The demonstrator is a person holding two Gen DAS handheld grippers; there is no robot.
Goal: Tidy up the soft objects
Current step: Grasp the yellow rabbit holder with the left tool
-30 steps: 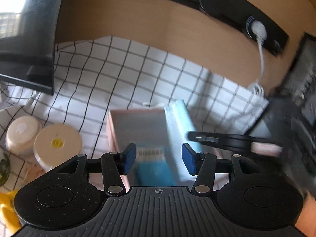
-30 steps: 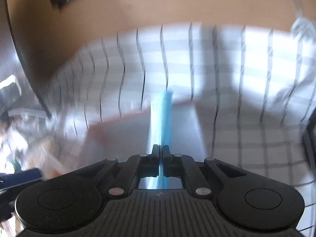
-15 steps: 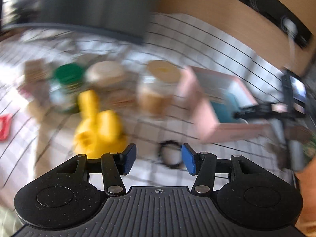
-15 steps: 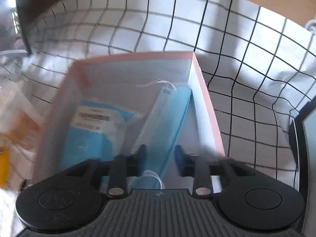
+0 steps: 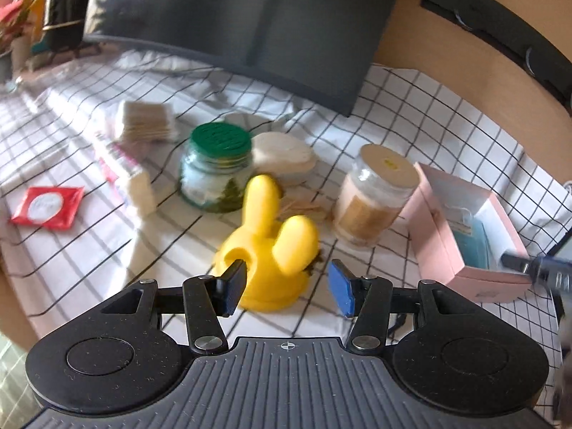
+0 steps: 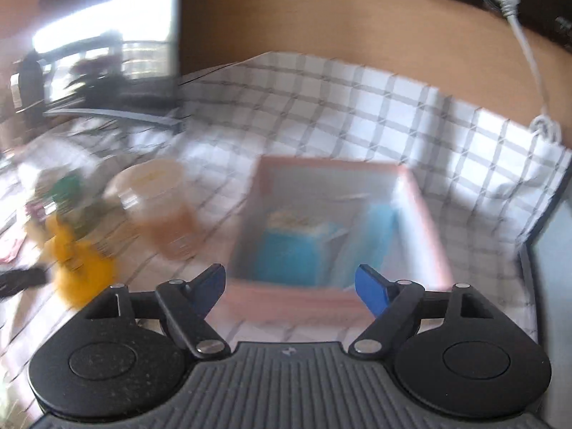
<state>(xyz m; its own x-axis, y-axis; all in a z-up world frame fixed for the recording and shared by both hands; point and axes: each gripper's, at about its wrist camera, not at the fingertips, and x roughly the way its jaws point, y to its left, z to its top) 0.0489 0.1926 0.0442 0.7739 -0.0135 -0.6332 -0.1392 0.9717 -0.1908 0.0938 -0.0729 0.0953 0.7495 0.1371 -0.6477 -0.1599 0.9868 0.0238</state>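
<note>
A pink box (image 6: pixel 343 287) on the checked cloth holds a blue packet (image 6: pixel 289 250) and a light-blue face mask (image 6: pixel 379 236); the same pink box (image 5: pixel 439 246) shows at the right of the left wrist view. My right gripper (image 6: pixel 291 287) hovers before the box's near wall, its jaws opening with nothing between them. My left gripper (image 5: pixel 287 287) stands open just in front of a yellow rabbit-eared toy (image 5: pixel 271 250), touching nothing. The right gripper's tip (image 5: pixel 536 268) pokes in by the box.
Around the toy stand a green-lidded jar (image 5: pixel 214 168), a cream-lidded jar (image 5: pixel 371 200), a round white pad (image 5: pixel 282 157), a stack of cotton pads (image 5: pixel 146 121), a wrapped pack (image 5: pixel 125 178) and a red sachet (image 5: pixel 46 207). A dark monitor (image 5: pixel 243 21) looms behind.
My right gripper let go of the blue mask into the pink box, opened and pulled back. My left gripper swung left from the box to the yellow toy, staying open.
</note>
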